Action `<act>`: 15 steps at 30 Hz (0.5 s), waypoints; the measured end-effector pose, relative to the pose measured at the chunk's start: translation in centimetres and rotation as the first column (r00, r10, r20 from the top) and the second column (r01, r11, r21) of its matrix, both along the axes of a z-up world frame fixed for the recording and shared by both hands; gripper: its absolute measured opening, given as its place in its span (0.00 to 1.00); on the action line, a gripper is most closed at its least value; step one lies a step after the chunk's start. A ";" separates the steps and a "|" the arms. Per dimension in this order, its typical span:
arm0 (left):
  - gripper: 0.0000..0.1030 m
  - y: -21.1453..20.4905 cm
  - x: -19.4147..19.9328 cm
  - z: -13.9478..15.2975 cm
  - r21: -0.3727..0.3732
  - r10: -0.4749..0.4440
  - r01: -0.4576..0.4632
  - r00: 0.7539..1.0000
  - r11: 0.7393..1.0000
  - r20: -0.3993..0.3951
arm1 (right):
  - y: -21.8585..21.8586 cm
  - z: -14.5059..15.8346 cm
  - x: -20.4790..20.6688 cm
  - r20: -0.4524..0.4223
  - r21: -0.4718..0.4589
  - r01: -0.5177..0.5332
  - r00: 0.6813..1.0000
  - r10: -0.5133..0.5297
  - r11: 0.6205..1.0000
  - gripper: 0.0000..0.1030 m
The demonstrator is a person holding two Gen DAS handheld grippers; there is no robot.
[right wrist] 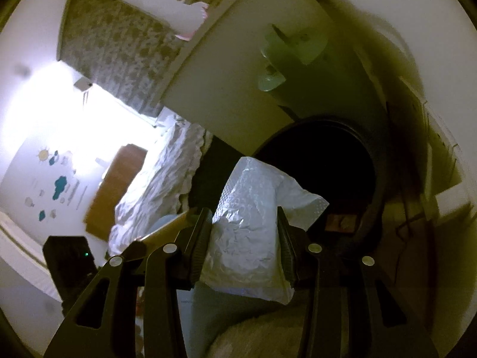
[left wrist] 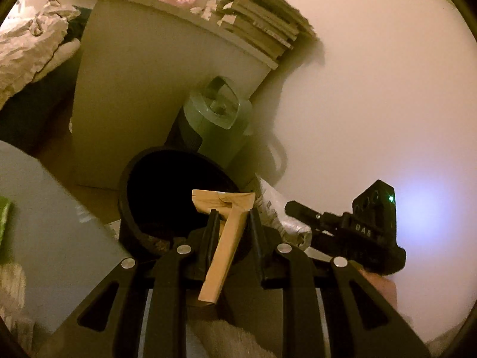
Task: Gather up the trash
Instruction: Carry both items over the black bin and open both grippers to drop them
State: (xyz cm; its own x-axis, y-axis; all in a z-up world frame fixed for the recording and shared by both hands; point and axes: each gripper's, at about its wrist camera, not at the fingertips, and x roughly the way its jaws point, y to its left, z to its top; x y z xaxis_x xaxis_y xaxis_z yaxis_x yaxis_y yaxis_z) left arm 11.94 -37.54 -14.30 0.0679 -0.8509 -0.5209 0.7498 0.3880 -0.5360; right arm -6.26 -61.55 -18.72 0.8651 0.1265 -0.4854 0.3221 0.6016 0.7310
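My left gripper (left wrist: 233, 213) is shut on a folded tan paper strip (left wrist: 226, 238), whose wide end hangs over the near rim of a round black bin (left wrist: 173, 191). The dark inside of the bin hides its contents. In the right wrist view my right gripper (right wrist: 243, 213) is shut on a crumpled white padded plastic bag (right wrist: 247, 223), held just short of the same black bin (right wrist: 328, 167). From the left wrist view the right gripper (left wrist: 298, 213) and its white bag (left wrist: 277, 211) sit beside the bin's right edge. The tan paper (right wrist: 167, 229) shows left of the right gripper.
A white cabinet (left wrist: 143, 89) stands behind the bin with stacked cardboard (left wrist: 262, 21) on top. A pale green appliance (left wrist: 217, 113) leans between cabinet and bin. A bare wall (left wrist: 372, 89) fills the right. Rumpled white bedding (right wrist: 161, 179) lies to the left.
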 end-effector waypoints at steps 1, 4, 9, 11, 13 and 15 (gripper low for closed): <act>0.21 -0.4 0.1 -0.2 0.003 -0.001 0.001 1.000 1.000 -0.002 | -0.2 -0.2 0.4 -0.003 0.002 0.002 1.000 -0.002 1.000 0.41; 0.22 -1.9 0.6 -0.8 0.014 0.010 -0.010 1.000 1.000 0.004 | -0.7 -0.9 0.9 -0.013 0.011 0.003 1.000 -0.003 1.000 0.42; 0.63 -3.8 0.8 -1.2 0.079 0.024 -0.028 0.999 0.996 0.045 | -1.4 -1.8 1.7 -0.027 0.038 0.014 1.000 -0.013 0.999 0.52; 0.89 -3.3 0.4 -0.7 0.050 0.062 -0.066 0.995 0.997 0.080 | -1.4 -1.6 1.6 -0.026 0.045 0.018 1.000 -0.017 0.999 0.74; 0.91 -2.7 0.0 0.1 0.014 0.076 -0.078 0.991 0.997 0.108 | -1.4 -1.4 1.3 -0.012 0.037 0.031 0.999 -0.031 0.999 0.76; 0.91 -2.2 -0.2 0.5 0.021 0.077 -0.080 0.991 0.997 0.114 | -1.3 -1.1 1.1 -0.010 0.029 0.035 0.999 -0.035 0.999 0.76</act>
State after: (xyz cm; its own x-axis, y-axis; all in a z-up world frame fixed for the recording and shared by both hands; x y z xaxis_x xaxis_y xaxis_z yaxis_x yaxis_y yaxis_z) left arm 11.74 -39.75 -13.81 0.1934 -0.8270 -0.5279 0.7716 0.4606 -0.4388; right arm -5.19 -62.89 -19.82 0.8648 0.1103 -0.4898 0.3493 0.5684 0.7449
